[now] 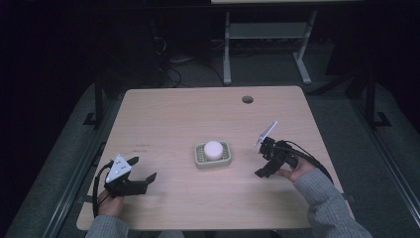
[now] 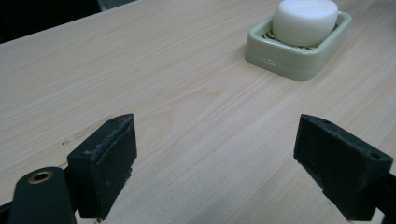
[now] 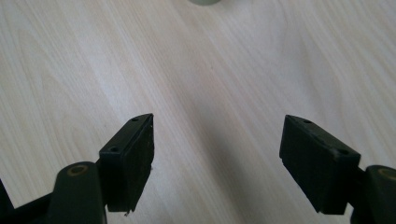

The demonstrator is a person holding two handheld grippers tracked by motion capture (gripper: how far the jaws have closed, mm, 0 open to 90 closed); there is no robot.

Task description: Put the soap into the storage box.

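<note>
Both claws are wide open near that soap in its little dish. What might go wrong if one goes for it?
The soap is round and smooth, so it may slip from the jaws if gripped off-centre. It sits low in the dish, so a jaw could catch the rim and drag or tip the dish. The left gripper and right gripper flank the dish on either side; reaching together, they might collide.
</note>
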